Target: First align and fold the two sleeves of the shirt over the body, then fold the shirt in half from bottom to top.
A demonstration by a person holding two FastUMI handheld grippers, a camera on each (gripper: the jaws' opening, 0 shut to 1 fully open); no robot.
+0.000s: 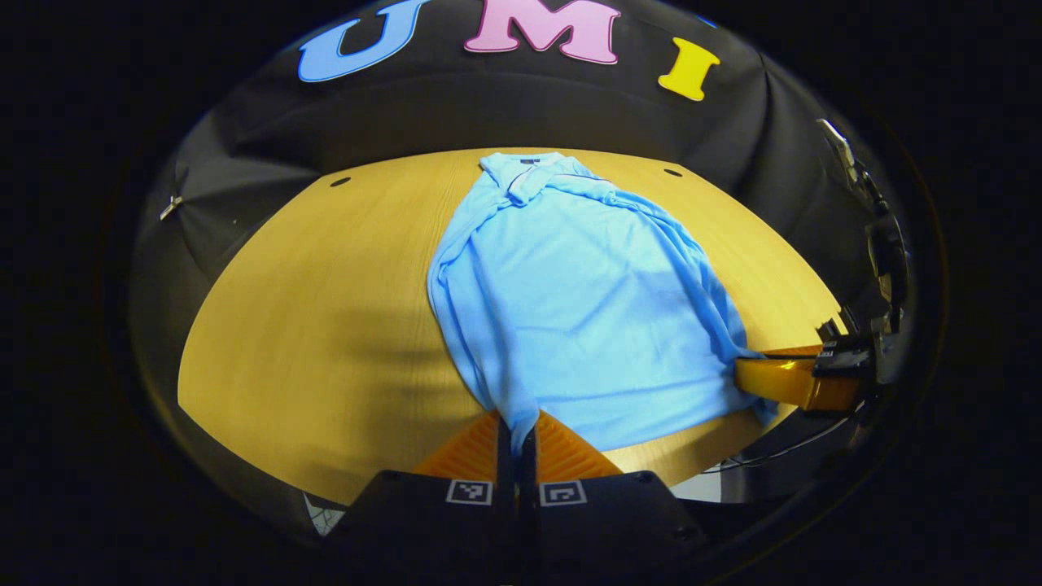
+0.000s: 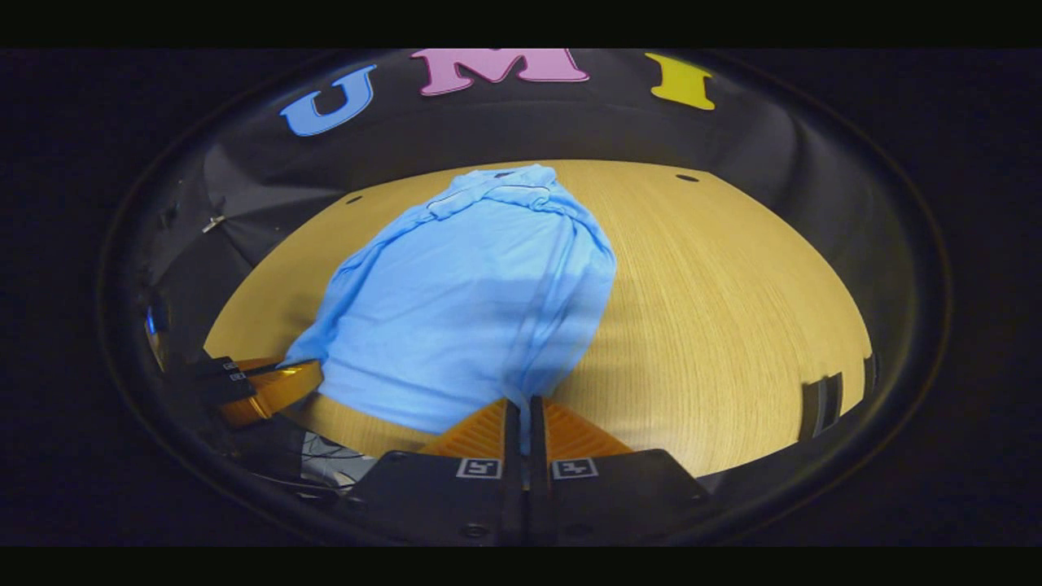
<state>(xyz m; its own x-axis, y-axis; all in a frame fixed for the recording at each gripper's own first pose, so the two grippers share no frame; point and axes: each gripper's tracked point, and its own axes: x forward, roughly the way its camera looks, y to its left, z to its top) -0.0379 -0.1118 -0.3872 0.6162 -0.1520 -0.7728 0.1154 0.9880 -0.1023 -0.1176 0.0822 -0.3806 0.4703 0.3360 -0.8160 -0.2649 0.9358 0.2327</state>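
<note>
Lying spread on the round light-wood table (image 1: 326, 309), the light blue short-sleeved shirt (image 1: 570, 317) has its collar at the far end and its bottom hem toward both grippers. In the left gripper view, the left gripper (image 1: 517, 435) sits at the near left corner of the hem, its two fingers drawn together with a narrow fold of blue cloth running up from between them; both fingers press on that fabric. Off to its right, the right gripper (image 1: 794, 378) shows at the opposite hem corner, with its tip touching the cloth edge.

In the right gripper view, the right gripper (image 2: 525, 419) is likewise closed tight, a pinched ridge of the shirt (image 2: 464, 317) rising straight ahead from between its fingers. Farther off to its left, the left gripper (image 2: 273, 389) meets the other hem corner near the table (image 2: 716, 325) edge.

Both sleeves appear folded inward over the body, forming long creased ridges that run from the collar area down toward each gripper. The shirt body lies mostly flat ahead of the two grippers, with bare wood at either side.
</note>
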